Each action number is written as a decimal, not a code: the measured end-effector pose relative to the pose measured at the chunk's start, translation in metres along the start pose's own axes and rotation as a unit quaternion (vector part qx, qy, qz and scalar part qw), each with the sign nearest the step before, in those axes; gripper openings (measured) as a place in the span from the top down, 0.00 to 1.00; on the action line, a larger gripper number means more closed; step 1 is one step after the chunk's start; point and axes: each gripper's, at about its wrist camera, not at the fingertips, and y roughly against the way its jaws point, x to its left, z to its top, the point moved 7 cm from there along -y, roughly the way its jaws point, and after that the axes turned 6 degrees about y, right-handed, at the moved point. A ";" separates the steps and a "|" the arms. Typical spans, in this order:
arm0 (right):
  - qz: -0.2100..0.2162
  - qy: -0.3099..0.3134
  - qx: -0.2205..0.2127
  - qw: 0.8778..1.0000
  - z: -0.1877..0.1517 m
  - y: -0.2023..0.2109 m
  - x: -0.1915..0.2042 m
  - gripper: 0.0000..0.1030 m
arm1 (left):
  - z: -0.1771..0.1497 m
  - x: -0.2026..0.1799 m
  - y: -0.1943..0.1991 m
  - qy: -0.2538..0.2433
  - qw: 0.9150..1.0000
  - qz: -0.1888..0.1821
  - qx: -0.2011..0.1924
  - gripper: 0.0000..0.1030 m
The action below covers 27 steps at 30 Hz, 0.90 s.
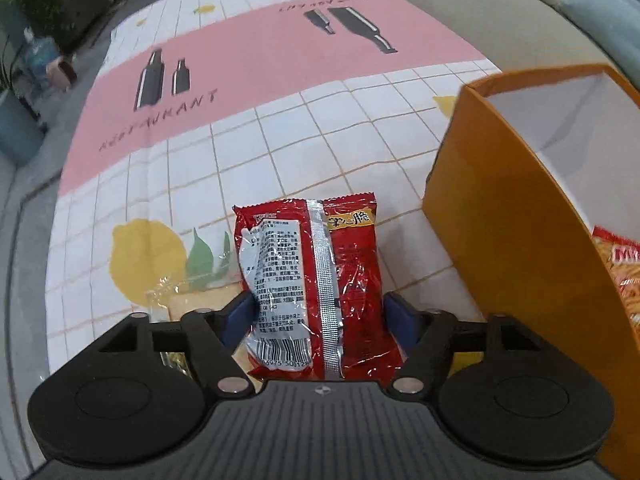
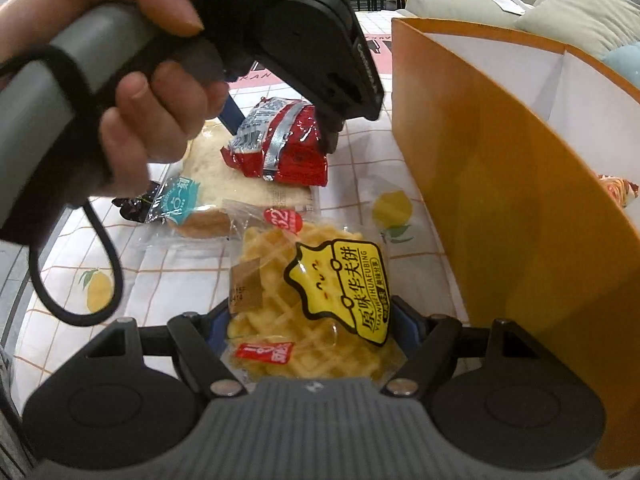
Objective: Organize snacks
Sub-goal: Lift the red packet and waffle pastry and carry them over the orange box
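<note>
My left gripper (image 1: pixel 320 312) is shut on a red snack packet (image 1: pixel 312 280), back side up with a barcode and silver seam; it holds the packet above the table. The same packet (image 2: pixel 280 144) and the left gripper (image 2: pixel 276 120) show in the right wrist view. My right gripper (image 2: pixel 306 328) is shut on a clear-wrapped yellow waffle pack (image 2: pixel 304 300). An orange box (image 1: pixel 520 216) with a white inside stands to the right in both views (image 2: pixel 500 184); a snack bag (image 1: pixel 620 264) lies in it.
A wrapped bread slice (image 2: pixel 216 192) lies on the tablecloth (image 1: pixel 200 120) under the red packet, with a small dark wrapper (image 2: pixel 132 208) to its left. A sofa (image 2: pixel 560 12) stands behind the table. A plant and water bottle (image 1: pixel 38 54) stand on the floor at far left.
</note>
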 end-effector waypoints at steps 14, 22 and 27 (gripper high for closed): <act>0.008 -0.011 -0.001 1.000 -0.001 0.004 -0.001 0.28 | -0.026 0.033 0.095 0.080 0.985 -0.103 -0.116 0.24; 0.028 0.019 -0.035 0.999 0.005 0.024 0.014 0.28 | -0.040 0.059 0.138 0.126 0.974 -0.102 -0.155 0.24; 0.036 0.030 -0.047 0.998 0.008 0.035 0.017 0.28 | -0.049 0.076 0.160 0.179 0.958 -0.141 -0.172 0.24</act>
